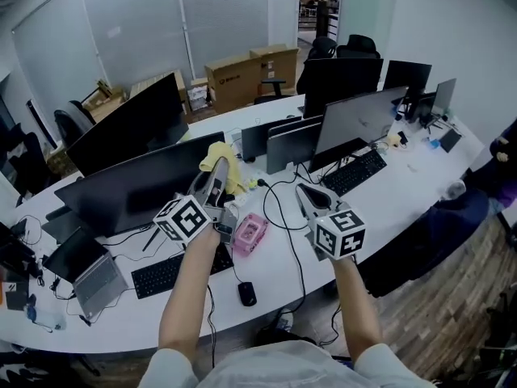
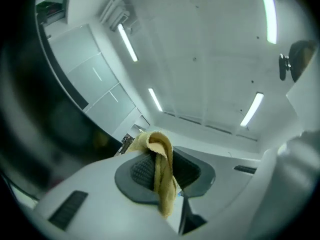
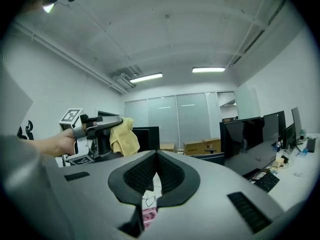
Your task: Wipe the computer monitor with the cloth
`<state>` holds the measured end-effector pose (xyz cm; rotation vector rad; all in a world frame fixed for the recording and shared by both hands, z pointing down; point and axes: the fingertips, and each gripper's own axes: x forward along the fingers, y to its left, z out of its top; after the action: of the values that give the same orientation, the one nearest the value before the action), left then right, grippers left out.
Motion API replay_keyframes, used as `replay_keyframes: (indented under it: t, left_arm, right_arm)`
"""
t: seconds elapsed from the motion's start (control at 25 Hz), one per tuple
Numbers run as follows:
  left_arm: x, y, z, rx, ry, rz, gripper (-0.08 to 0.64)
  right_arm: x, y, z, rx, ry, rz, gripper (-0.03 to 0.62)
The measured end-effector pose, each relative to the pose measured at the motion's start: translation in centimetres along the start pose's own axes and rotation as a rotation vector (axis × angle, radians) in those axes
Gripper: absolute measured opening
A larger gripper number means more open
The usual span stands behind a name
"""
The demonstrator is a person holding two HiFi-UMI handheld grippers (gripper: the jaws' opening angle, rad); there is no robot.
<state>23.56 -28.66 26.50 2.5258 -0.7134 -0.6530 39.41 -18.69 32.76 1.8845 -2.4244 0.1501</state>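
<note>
In the head view my left gripper point(image 1: 218, 168) is raised over the desk, shut on a yellow cloth point(image 1: 230, 172). It is just right of the top edge of a wide dark monitor point(image 1: 137, 188). The left gripper view faces the ceiling and shows the cloth point(image 2: 161, 171) pinched between the shut jaws and hanging over them; the monitor is a dark blur at the left point(image 2: 35, 114). My right gripper point(image 1: 301, 189) hangs to the right, jaws shut and empty. The right gripper view point(image 3: 156, 156) shows the left gripper point(image 3: 95, 134) and the cloth point(image 3: 124, 136) at its left.
On the white desk point(image 1: 404, 184) below the grippers lie a pink object point(image 1: 249, 233), a black mouse point(image 1: 247, 293), a keyboard point(image 1: 166, 271) and cables. A laptop point(image 1: 93, 277) sits at the left. More monitors point(image 1: 355, 120) and a second keyboard point(image 1: 355, 172) stand to the right.
</note>
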Motion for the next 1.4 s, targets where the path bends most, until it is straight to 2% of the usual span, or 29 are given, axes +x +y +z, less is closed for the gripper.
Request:
replay_keyframes:
  t: [0.2, 0.48, 0.64, 0.84, 0.96, 1.16, 1.4]
  left_arm:
    - [-8.2, -1.9, -0.2, 0.149, 0.081, -0.051, 0.075]
    - [-19.4, -5.0, -0.8, 0.427, 0.22, -0.041, 0.075]
    - [-24.7, -7.0, -1.3, 0.494, 0.27, -0.041, 0.075]
    - [-30.0, -9.6, -2.1, 0.575, 0.307, -0.057, 0.075]
    - [-32.6, -11.3, -2.5, 0.641, 0.327, -0.072, 0.075]
    - [-35.6, -13.7, -2.4, 0.727, 0.335, -0.085, 0.075]
    - [-37.8, -15.6, -2.2, 0.822, 0.328, -0.095, 0.075]
  right_arm:
    - [-2.9, 6.6, -0.4, -0.083, -0.007, -0.005, 0.028]
    - [-8.5, 14.5, -1.5, -0.137, -0.002, -0.058, 0.028]
    - [-12.1, 18.6, -1.9, -0.163, 0.0, -0.065, 0.027]
    - [-16.2, 22.4, -3.0, -0.253, 0.033, -0.113, 0.027]
    - [-18.3, 24.3, -3.5, -0.259, 0.03, -0.122, 0.027]
    - [-21.2, 27.0, -3.6, -0.274, 0.029, -0.126, 0.028]
    - [-23.6, 28.2, -3.5, -0.307, 0.017, -0.149, 0.027]
